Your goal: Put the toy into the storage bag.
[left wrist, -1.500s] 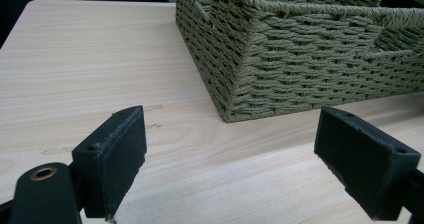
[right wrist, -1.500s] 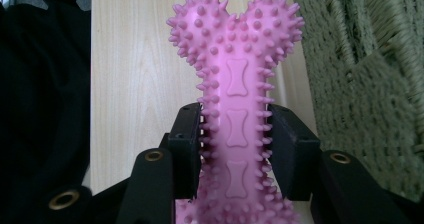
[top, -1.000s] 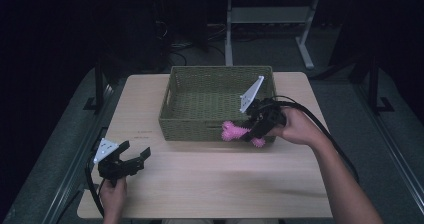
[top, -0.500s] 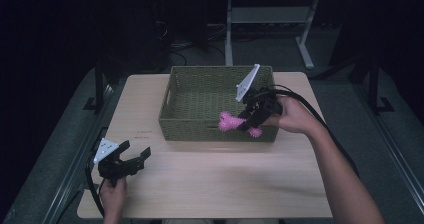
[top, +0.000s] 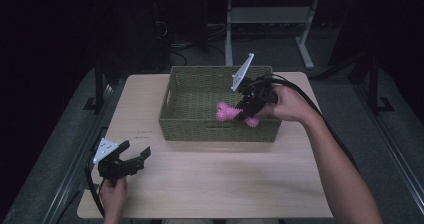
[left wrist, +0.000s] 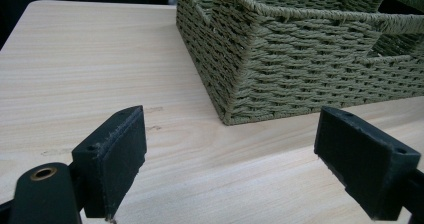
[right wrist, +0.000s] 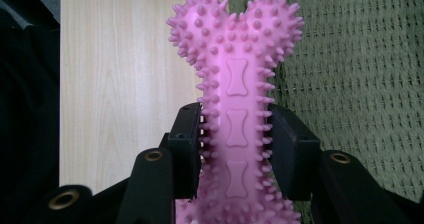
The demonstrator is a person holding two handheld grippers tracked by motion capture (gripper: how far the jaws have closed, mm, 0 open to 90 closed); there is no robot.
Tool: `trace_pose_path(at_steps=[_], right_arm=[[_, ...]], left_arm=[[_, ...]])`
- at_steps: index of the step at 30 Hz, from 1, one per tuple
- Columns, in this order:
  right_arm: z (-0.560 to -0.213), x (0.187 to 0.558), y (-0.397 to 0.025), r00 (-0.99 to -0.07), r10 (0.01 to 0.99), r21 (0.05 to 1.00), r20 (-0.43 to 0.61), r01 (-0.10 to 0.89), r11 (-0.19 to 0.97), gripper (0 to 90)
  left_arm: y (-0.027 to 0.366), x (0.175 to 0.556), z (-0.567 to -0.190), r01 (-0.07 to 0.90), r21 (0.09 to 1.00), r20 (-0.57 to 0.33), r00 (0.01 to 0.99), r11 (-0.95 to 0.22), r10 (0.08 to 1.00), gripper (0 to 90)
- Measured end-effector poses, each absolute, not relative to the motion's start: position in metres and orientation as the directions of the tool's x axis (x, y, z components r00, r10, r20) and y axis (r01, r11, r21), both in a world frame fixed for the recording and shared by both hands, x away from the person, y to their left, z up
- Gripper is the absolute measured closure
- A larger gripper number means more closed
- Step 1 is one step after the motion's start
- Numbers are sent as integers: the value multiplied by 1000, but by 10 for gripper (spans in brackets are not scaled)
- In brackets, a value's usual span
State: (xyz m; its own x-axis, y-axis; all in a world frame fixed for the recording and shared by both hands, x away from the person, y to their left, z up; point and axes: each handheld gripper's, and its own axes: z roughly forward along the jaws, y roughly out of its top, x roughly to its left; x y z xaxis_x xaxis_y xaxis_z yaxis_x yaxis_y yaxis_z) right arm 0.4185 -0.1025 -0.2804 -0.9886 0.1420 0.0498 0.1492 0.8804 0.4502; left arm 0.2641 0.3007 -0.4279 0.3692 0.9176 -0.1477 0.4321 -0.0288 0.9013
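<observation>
A pink spiky bone toy is clamped by its shaft in my right gripper, which is shut on it. The toy hangs over the front right part of the green woven basket, just above the front wall. My left gripper rests near the table's front left corner, open with nothing between its jaws, and it faces the basket's near corner.
The basket stands at the back middle of the light wooden table. A metal stand and cables lie on the dark floor behind the table. Rails run along both table sides.
My right gripper has carried the pink bone from the table beside the basket's front right up and back over the basket's front wall. The left gripper has stayed put.
</observation>
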Motion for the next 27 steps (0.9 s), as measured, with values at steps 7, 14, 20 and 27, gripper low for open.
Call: trace_pose_path(at_steps=[7, 14, 20, 27], right_arm=[[-282, 432, -103, -986, 155, 444, 59, 165, 881, 587], [-287, 444, -102, -982, 175, 430, 67, 186, 884, 586], [-291, 455, -98, -981, 181, 421, 70, 194, 886, 586], [-297, 467, -99, -978, 198, 414, 71, 209, 886, 586]], left_arm=[[301, 264, -428, 431, 902, -148, 368, -28, 918, 129], [300, 264, -428, 431, 902, -149, 371, -28, 916, 128], [301, 264, -428, 431, 902, -149, 371, -27, 917, 128], [302, 264, -428, 432, 901, -150, 372, -27, 916, 129]])
